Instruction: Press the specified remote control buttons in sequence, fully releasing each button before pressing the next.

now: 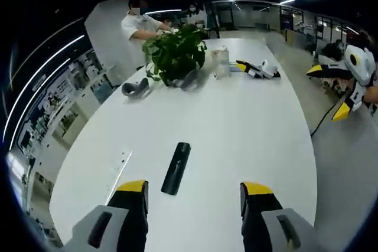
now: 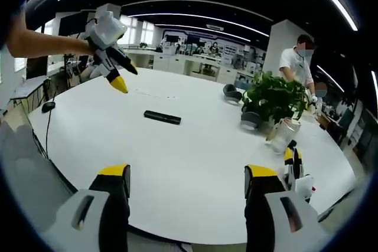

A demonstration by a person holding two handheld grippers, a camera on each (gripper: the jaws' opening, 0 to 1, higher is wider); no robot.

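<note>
An open-plan office with a dark ceiling crossed by long strip lights (image 2: 195, 28). A large white oval table (image 1: 236, 128) fills the middle — grey floor (image 1: 348, 163) beside it, desks and windows (image 2: 139, 30) beyond.

Remote control (image 1: 176, 167) buttons too small to tell; plant pot (image 2: 250, 120) behind leaves.

— Where does the left gripper view look from?
— Close above the near edge of the white table (image 1: 236, 128), remote (image 1: 176, 167) low at centre, plant (image 1: 175, 51) up top.
— And the right gripper view?
— Further back off another edge; same table (image 2: 195, 163), remote (image 2: 162, 117), plant (image 2: 273, 95) at right.
</note>
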